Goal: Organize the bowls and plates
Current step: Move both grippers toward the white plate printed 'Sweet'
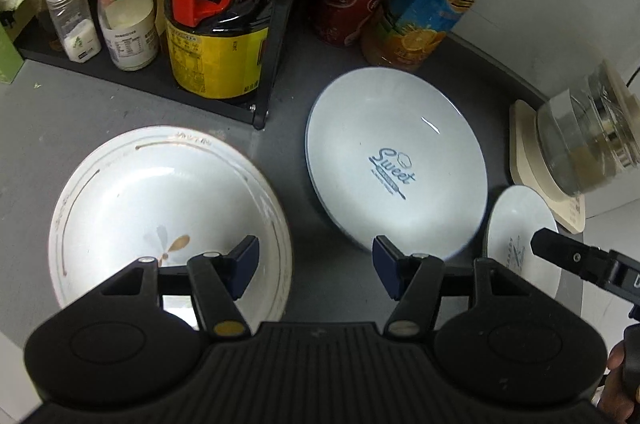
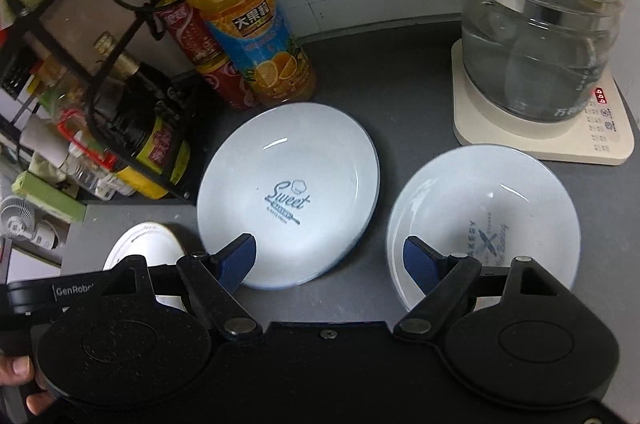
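The left gripper (image 1: 316, 264) hovers with jaws apart, empty, over the gold-trimmed bowl (image 1: 168, 216) and the "Sweet" plate (image 1: 396, 159). The right gripper (image 2: 330, 256) is likewise spread and empty, between that plate (image 2: 288, 191) and the "Bakery" bowl (image 2: 484, 220). Beyond stand the juice bottle (image 2: 236, 11) and glass kettle (image 2: 536, 35) on the grey counter (image 2: 404, 71).

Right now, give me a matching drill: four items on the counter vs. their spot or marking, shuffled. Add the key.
Items
1. Sweet plate
2. Bakery bowl
3. gold-trimmed bowl
4. glass kettle

Descriptions
A. on a cream base
B. far left, leaf motif inside
C. in the middle, in front of the juice bottle
D. right finger of right gripper over it

Pairs: 1-C, 2-D, 3-B, 4-A
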